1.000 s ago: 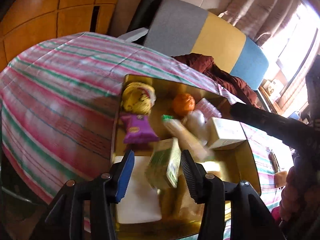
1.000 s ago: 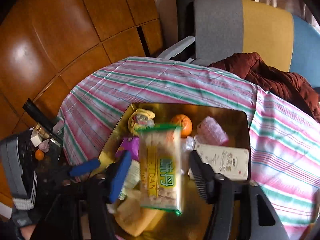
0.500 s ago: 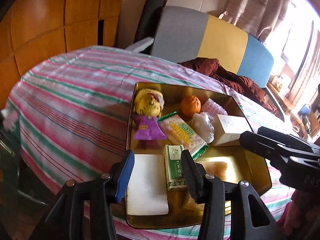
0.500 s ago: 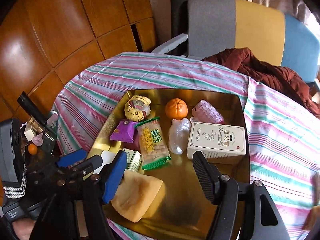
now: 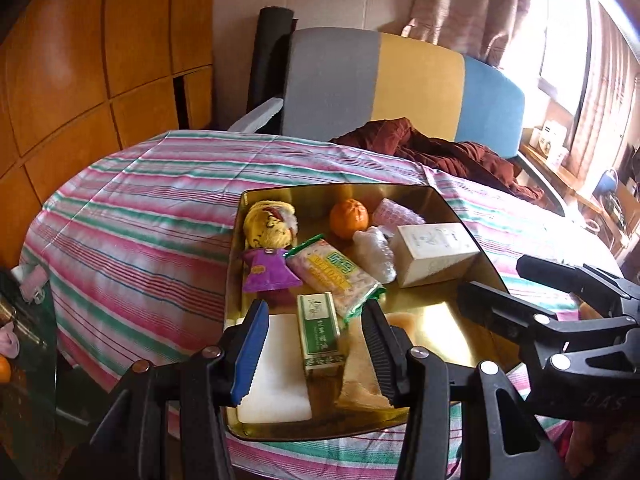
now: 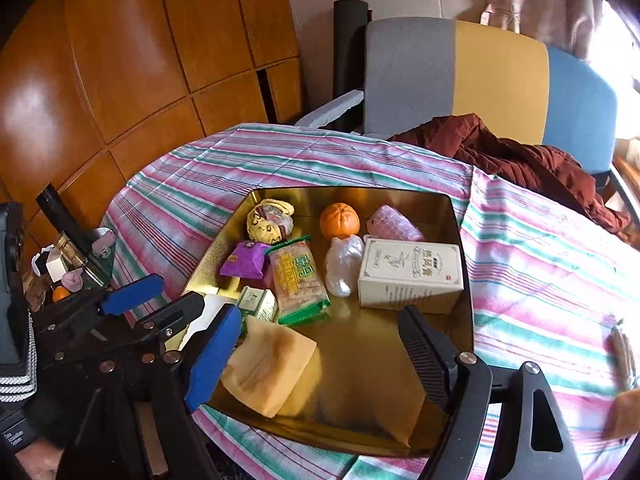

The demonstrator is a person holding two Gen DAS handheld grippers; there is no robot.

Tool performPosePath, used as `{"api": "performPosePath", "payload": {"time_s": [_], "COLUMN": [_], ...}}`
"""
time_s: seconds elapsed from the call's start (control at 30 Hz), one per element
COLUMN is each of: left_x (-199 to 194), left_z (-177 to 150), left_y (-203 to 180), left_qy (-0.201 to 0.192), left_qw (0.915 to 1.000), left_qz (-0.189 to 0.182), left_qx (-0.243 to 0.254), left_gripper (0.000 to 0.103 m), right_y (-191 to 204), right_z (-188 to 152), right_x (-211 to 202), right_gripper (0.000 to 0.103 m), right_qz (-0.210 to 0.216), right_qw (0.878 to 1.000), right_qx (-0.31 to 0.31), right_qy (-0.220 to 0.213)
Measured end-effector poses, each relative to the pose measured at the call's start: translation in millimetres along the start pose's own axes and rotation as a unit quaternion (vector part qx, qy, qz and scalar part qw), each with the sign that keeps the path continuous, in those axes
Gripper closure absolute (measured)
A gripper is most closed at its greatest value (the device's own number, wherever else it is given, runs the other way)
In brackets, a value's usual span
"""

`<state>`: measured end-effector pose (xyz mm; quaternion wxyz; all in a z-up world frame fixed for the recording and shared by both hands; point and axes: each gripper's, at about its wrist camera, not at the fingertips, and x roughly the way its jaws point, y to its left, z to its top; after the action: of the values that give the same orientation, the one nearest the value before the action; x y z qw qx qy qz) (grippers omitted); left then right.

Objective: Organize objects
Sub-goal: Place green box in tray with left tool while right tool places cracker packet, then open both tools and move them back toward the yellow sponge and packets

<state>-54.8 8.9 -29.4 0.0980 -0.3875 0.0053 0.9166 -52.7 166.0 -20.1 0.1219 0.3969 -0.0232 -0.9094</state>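
step: release and retreat | right claw [image 6: 320,356] had just been opening, stood wide, nothing between its jaws | left claw [image 5: 316,354] narrower, empty above the small green box [image 5: 320,334] | snack packet [image 6: 298,280] lay in gold tray [image 6: 360,396] on worktop | advice: lift clear without nudging tray items

Black claw [image 6: 320,350], blue pad, ribbed black pad, silver screws

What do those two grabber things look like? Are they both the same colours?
Yes, they match. Each is black plastic with silver rivets and two long fingers. On the left gripper and the right gripper, one finger wears a bright blue ridged pad and the other a black ridged pad. Beside the left gripper in the right view is a dark sleeve with white stripes.
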Motion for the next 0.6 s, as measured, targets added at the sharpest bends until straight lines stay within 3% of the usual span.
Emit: {"api": "performPosePath", "payload": {"time_s": [0.2,0.6], "left_x": [-4.3,-15.4], "left_z": [-3.7,-4.2], "left_y": [-13.9,-58.8], "left_qy": [0.001,-0.006], "left_qw": [0.9998,0.9960], "left_qz": [-0.009,-0.041], "left_qx": [0.019,0.079], "left_gripper": [0.054,0.054], "right_y": [-12.8,-59.0], "right_z": [-10.8,-33.8], "right_x": [-10.9,-34.6], "right_gripper": [0.006,0.001], "right_qz": [-0.015,-0.051], "right_qw": [1.000,0.997], "right_qx": [0.013,0.050], "right_qy": [-0.008,-0.009]}}
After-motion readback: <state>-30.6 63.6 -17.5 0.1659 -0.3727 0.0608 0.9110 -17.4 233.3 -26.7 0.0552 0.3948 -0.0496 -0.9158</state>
